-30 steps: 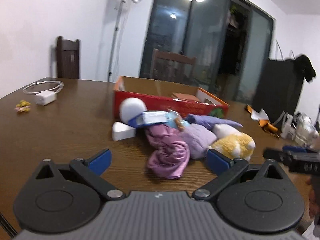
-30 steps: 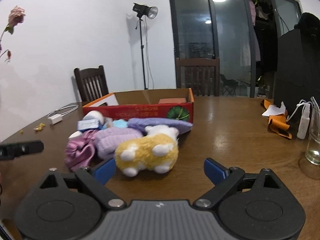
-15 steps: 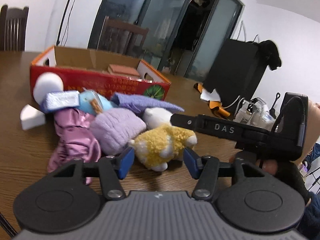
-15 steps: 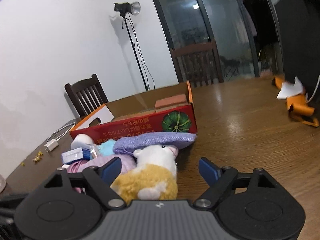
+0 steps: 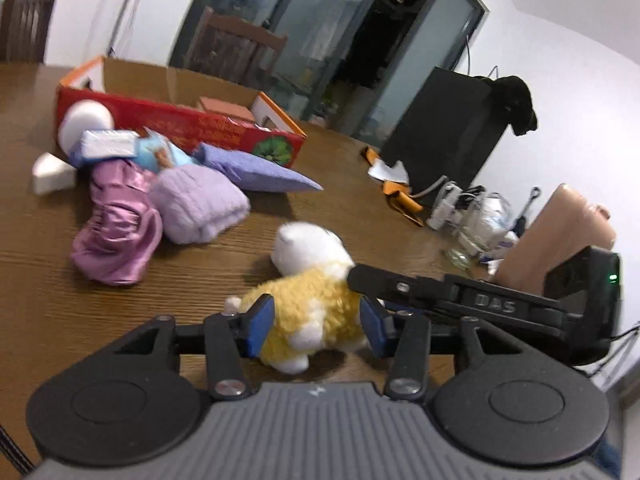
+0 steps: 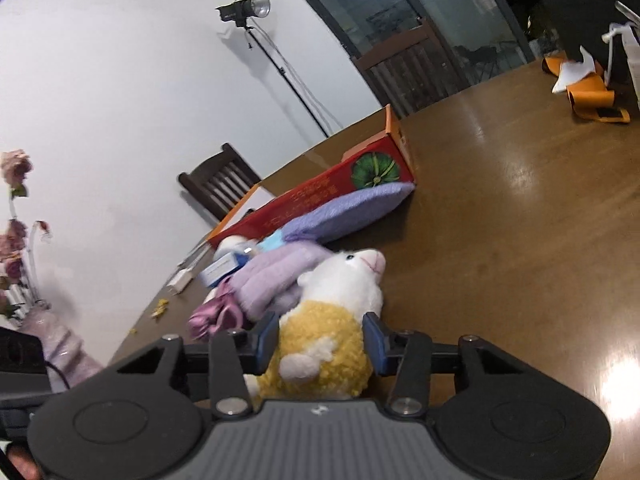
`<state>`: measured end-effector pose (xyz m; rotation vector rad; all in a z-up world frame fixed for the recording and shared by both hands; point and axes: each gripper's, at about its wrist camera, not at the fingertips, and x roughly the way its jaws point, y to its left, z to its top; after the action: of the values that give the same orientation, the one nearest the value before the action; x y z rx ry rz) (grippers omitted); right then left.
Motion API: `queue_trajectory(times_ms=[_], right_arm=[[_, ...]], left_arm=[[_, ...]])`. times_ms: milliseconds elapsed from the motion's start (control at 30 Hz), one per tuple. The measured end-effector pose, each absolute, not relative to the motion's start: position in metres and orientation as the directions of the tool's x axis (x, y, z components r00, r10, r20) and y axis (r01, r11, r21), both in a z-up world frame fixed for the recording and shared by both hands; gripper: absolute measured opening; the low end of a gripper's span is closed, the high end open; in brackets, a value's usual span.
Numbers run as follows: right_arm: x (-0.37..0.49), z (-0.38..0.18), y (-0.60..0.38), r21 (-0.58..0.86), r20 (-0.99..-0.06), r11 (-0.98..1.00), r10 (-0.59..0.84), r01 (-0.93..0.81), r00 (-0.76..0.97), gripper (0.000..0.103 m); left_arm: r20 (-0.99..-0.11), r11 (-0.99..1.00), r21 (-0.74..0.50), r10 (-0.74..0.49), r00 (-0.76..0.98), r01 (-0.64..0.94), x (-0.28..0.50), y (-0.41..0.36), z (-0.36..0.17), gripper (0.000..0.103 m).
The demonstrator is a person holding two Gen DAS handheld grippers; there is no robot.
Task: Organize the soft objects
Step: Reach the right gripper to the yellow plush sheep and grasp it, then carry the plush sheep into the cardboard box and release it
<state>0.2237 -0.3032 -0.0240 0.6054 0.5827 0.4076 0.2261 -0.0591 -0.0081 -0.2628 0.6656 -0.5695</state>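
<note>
In the left wrist view, the left gripper [image 5: 316, 322] had its blue jaws set against both flanks of the yellow plush sheep [image 5: 310, 300], gripping its woolly body. The sheep's white head pointed away from the camera, and its body sat low over the brown wooden bench [image 5: 48, 300], near the bench's front edge; contact with the wood could not be told. The right gripper [image 5: 480, 300] reached in from the right, its black finger touching the sheep's far side. Well apart, toward the bench's left side, lay a pink satin cloth [image 5: 116, 228], a fluffy lilac bundle [image 5: 198, 204] just beside it, and a lavender pillow [image 5: 256, 170] resting against the front wall of a red cardboard box [image 5: 180, 128]. A white ball [image 5: 86, 124], a white block [image 5: 50, 172] and a small blue packet [image 5: 106, 144] crowded the box's left end. Orange scraps [image 5: 400, 196] lay toward the bench's far right edge.

In the right wrist view, the right gripper [image 6: 320, 340] also clamped the yellow plush sheep [image 6: 324, 344], its jaws pressed into the wool on both sides, the sheep's white face [image 6: 352, 276] turned away toward the bench [image 6: 520, 240]. Behind it lay the fluffy lilac bundle [image 6: 276, 280], the pink satin cloth [image 6: 214, 316] and the lavender pillow [image 6: 344, 216] along the red cardboard box [image 6: 320, 196]. A studio lamp [image 6: 244, 8] stood against the white wall.
</note>
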Motion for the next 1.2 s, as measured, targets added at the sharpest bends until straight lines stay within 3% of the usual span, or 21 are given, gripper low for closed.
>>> queue_trajectory(times_ms=[67,100,233,300,467,600,800,1033,1200], right_arm=[[0.218,-0.022,-0.302,0.621,-0.379,0.757,0.517,-0.203,0.767,0.041],[0.217,-0.022,-0.302,0.613,-0.377,0.764,0.506,-0.201,0.776,0.041],[0.221,-0.029,-0.304,0.640,-0.364,0.744,0.513,-0.192,0.777,0.043],[0.223,-0.031,-0.306,0.641,-0.366,0.746,0.505,-0.182,0.782,0.051],[0.229,-0.036,-0.310,0.659,-0.358,0.731,0.511,-0.176,0.781,0.053],[0.239,-0.043,-0.310,0.698,-0.343,0.687,0.568,-0.202,0.748,0.053],[0.255,-0.004,-0.314,0.649,-0.287,0.716,0.544,-0.258,0.788,0.053],[0.354,0.071,-0.314,0.535,-0.228,0.783,0.495,-0.317,0.838,0.051],[0.459,0.071,-0.312,0.558,-0.286,0.792,0.464,-0.248,0.838,0.051]], left_arm=[[-0.508,0.842,-0.379,-0.535,0.675,0.383,0.224,-0.059,-0.008,0.059],[-0.519,0.857,-0.372,-0.510,0.686,0.356,0.225,-0.058,-0.008,0.068],[-0.541,0.883,-0.367,-0.458,0.706,0.292,0.234,-0.057,-0.013,0.074],[-0.547,0.874,-0.393,-0.473,0.691,0.288,0.240,-0.057,-0.017,0.074],[-0.574,0.836,-0.492,-0.521,0.632,0.243,0.251,-0.056,-0.031,0.073],[-0.534,0.785,-0.564,-0.583,0.612,0.256,0.255,-0.050,-0.035,0.057],[-0.424,0.786,-0.483,-0.596,0.682,0.387,0.265,-0.060,0.008,0.057],[-0.355,0.754,-0.494,-0.629,0.691,0.433,0.382,-0.062,0.063,0.057],[-0.340,0.731,-0.561,-0.630,0.698,0.387,0.477,-0.061,0.046,0.060]])
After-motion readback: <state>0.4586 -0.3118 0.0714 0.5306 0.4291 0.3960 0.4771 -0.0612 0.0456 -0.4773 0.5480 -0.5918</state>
